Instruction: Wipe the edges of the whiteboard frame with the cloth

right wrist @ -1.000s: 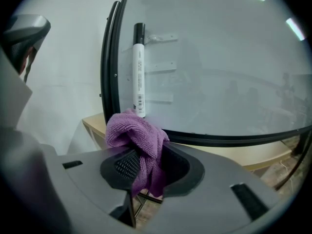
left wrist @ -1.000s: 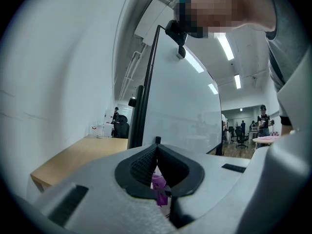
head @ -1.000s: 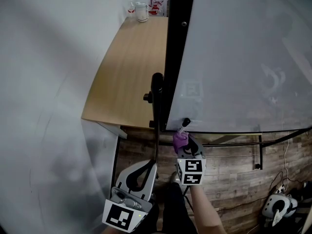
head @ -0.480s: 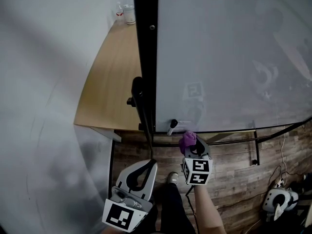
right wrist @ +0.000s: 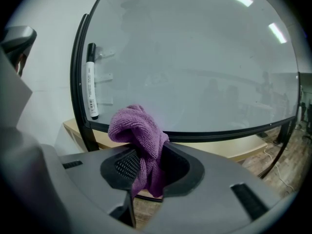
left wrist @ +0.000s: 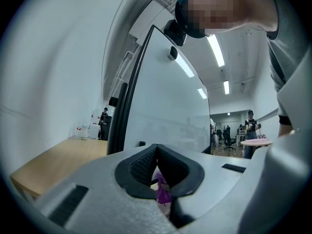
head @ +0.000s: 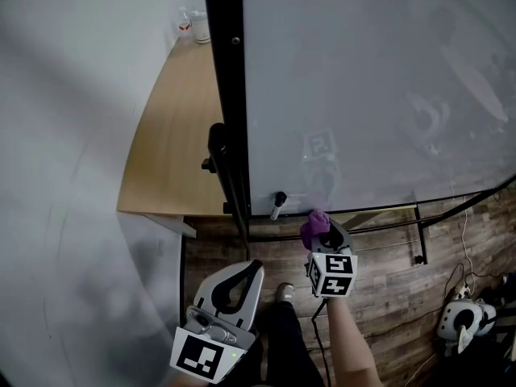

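Observation:
The whiteboard's black frame shows as a left upright (head: 228,95) and a bottom rail (head: 371,209). My right gripper (head: 321,232) is shut on a bunched purple cloth (head: 313,222), just under the bottom rail and right of a black marker (head: 279,203) at the corner. In the right gripper view the cloth (right wrist: 139,130) bulges out of my right gripper (right wrist: 146,156), close below the bottom rail (right wrist: 224,130); the marker (right wrist: 91,87) is upper left. My left gripper (head: 255,267) hangs low with its jaws together and holds nothing. In its own view the left gripper (left wrist: 157,156) points at the board.
A wooden table (head: 165,135) stands left of the board against a white wall, with cups (head: 193,24) at its far end. Black stand bars (head: 418,236) run under the board. A white device with cables (head: 459,329) lies on the wood floor at the lower right.
My right gripper has carried the cloth rightward along the bottom rail, from below the marker to its right. The left gripper has stayed low.

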